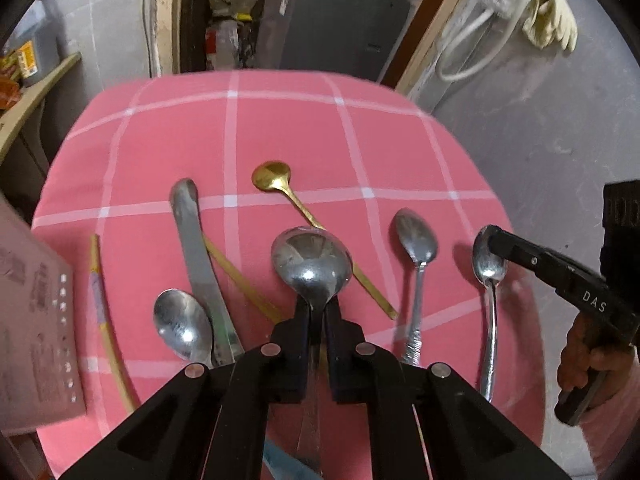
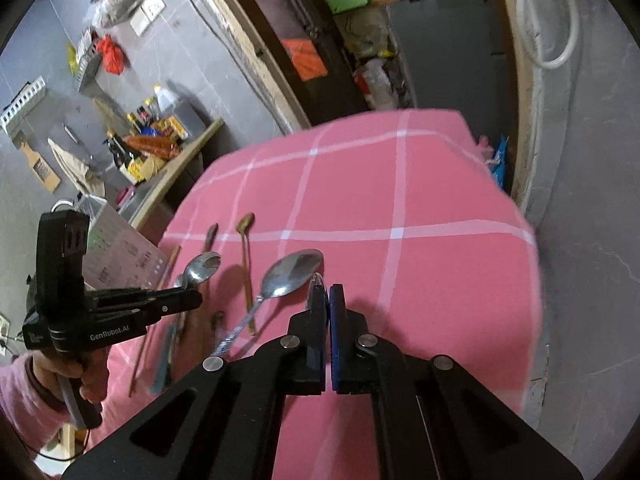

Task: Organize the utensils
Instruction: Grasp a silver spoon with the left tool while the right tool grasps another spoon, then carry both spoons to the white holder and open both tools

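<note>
- Two spoons are gripped at once, one per gripper, so I judge the step in hand to be picking up, with sorting to follow.
- At the far left of the surface [image 1: 280,128], just beside a printed box [image 1: 36,320], lies a pale chopstick [image 1: 100,300]; I leave it alone.
- Next come a small spoon [image 1: 180,324], a table knife [image 1: 196,240] and a gold stick [image 1: 240,276] that passes under the knife, all flat on the pink checked cloth.
- A gold spoon [image 1: 272,176] lies further back, its handle running under the big spoon [image 1: 312,260].
- My left gripper [image 1: 316,312] has its fingers pinching the big spoon at the neck, bowl pointing away from me. Whether it is clear of the cloth I cannot tell.
- A patterned-handle spoon [image 1: 414,236] lies free between my two grippers.
- At the right, my right gripper [image 1: 490,238] has its fingers pressed together on the bowl rim of the far-right spoon [image 1: 490,268]; its handle trails toward me.
- Next, I think, both spoons need lifting clear and laying side by side. The rim grip looks thin, so the far-right spoon may swing or slip; I would go slowly.
</note>
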Available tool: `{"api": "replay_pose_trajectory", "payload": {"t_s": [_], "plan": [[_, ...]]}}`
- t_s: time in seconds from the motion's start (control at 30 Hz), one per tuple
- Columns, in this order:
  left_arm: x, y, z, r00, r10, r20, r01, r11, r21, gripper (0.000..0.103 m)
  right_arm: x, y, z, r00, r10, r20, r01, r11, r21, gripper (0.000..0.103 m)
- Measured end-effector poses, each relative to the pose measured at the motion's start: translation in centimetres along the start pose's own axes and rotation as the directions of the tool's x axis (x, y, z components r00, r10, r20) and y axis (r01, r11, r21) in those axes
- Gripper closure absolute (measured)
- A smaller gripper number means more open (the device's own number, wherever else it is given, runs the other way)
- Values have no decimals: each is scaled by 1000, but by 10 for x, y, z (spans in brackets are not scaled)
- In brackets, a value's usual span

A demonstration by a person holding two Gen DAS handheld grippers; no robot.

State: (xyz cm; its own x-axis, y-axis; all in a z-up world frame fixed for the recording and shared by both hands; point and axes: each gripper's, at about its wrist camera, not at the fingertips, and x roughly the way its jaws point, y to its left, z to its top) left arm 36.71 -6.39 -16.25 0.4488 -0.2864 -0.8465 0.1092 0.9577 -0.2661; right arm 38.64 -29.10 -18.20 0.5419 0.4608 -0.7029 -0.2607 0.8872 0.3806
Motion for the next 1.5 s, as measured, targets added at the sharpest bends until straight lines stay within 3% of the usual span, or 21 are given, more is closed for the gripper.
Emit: {"api": "replay_pose_trajectory", "payload": {"t_s": [0.2,0.4,0.67,0.93,1.0,1.07,1.2,1.27,1.5], "plan": [[-43,5,-7,991,-37,129,40,999,-21,98,-44,25,-2,990,-22,142,18,1000,24,101],[-87,13,0,970,-54,237,61,998,-24,101,-82,68,16,963,-23,270,27,1000,-11,101],[-160,47,13,921,-26,388,54,997,-59,101,-101,151,53,917,49,397,-2,993,-118,101],[-222,103,23,850,30,526,25,995,-96,101,-88,245,74,860,114,497,-5,977,-215,101],[-231,121,23,815,53,578,23,992,-123,101,-82,266,76,847,130,516,-3,971,-240,101],[-235,140,20,773,37,633,72,987,-146,101,-76,282,75,835,142,532,3,965,-261,101],[-230,161,19,732,57,679,90,980,-179,101,-53,308,73,814,110,570,74,954,-290,101],[-221,169,21,729,65,682,93,977,-192,101,-38,315,72,820,93,565,97,950,-297,101],[-189,189,13,756,83,649,68,977,-204,101,-2,329,62,858,77,508,113,936,-333,101]]}}
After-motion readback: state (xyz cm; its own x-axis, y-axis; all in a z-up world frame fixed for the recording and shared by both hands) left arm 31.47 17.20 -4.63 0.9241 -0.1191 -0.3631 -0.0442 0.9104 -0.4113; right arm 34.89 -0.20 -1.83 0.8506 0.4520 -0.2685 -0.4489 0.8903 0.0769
